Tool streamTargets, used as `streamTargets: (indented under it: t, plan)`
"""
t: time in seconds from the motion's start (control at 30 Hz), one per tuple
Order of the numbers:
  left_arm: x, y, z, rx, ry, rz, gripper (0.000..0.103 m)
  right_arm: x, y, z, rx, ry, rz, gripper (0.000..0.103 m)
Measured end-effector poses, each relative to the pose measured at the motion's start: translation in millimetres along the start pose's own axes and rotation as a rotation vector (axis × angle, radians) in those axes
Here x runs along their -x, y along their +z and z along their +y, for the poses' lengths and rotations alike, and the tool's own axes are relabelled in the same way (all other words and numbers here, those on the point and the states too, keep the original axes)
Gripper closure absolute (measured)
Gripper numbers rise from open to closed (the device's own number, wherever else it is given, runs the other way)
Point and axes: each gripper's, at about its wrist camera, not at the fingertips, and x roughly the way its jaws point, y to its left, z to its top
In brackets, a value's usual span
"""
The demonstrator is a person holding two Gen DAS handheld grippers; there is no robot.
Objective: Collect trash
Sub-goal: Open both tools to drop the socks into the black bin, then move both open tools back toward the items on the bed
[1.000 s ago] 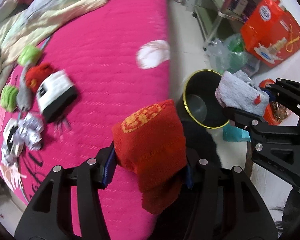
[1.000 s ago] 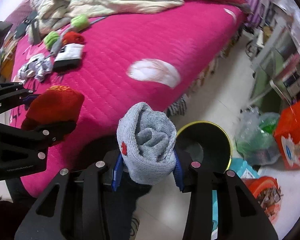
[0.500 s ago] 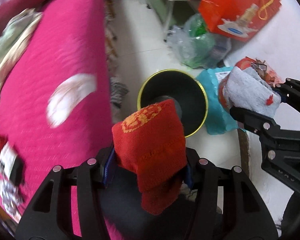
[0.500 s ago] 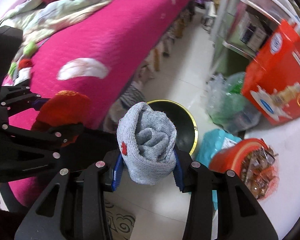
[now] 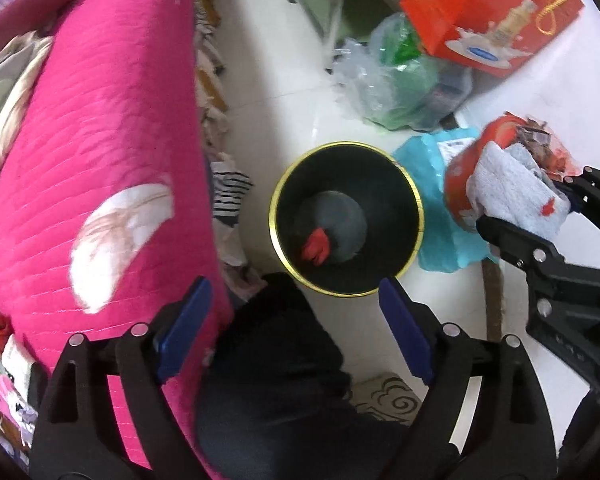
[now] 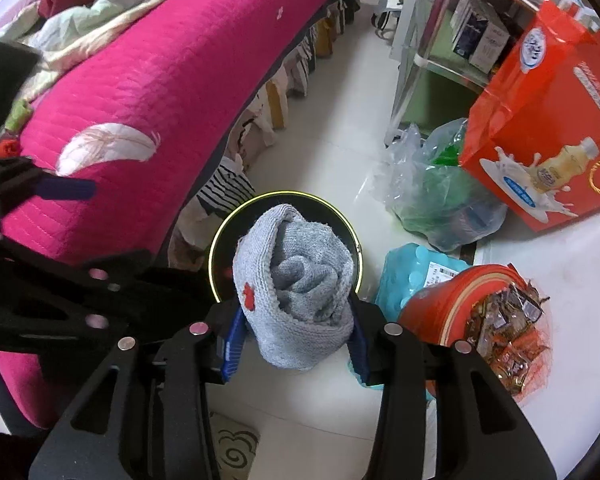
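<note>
The bed (image 5: pixel 100 152) with its pink quilted cover, printed with white feathers, fills the left of both views, and a rumpled pale blanket (image 6: pixel 96 12) lies at its far end. Clothes hang or are stuffed under the bed's edge, among them a black-and-white striped piece (image 5: pixel 228 196). On the white tiled floor, a red gift bag (image 6: pixel 540 120) shows a picture of a yellow drink bottle over a milk splash; its writing is too small to read. Beside the red bag sits a clear plastic bag (image 5: pixel 396 80) with green contents, then a blue parcel (image 5: pixel 440 184) with a white shipping label, unreadable, and a red net bag of wrapped sweets (image 6: pixel 496 320).

The black bin (image 5: pixel 346 218) with a yellow rim stands on the floor between the bed and the blue parcel. A red sock (image 5: pixel 316 246) lies at its bottom.

The left tongs (image 5: pixel 296 332) hang straight above the bin, wide and opening, with nothing between their blue pads. The right tongs (image 6: pixel 296 340) are opening too, with a rolled grey sock (image 6: pixel 296 284) bearing a small red mark between their pads, over the bin's rim.
</note>
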Motion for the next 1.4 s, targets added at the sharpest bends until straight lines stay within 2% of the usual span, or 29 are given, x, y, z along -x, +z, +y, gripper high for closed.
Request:
streamTargets:
  t: [0.03,0.1,0.27,0.5,0.63,0.97,1.4]
  plan:
    - [1,-3,6,0.011,0.007,0.002,0.019,-5,2,1,-0.001,-0.003,0.007,0.043]
    - [2,-7,15,0.027,0.007,0.006,0.019,-15,6,4,-0.002,-0.010,0.021,0.038]
    - [1,-15,26,0.039,-0.006,0.013,0.019,-30,12,12,0.002,-0.010,0.065,0.038]
    - [10,-28,43,0.089,-0.031,-0.006,0.019,-25,20,34,0.042,0.006,0.059,0.038]
    - [20,-41,60,0.147,-0.020,-0.030,0.019,-17,30,58,0.088,0.015,0.038,0.038]
    - [50,-84,126,0.366,0.030,-0.076,0.019,0,54,123,0.181,0.062,0.001,0.035]
    - [78,-130,172,0.480,0.061,-0.104,0.019,10,72,208,0.317,0.103,-0.005,0.035]
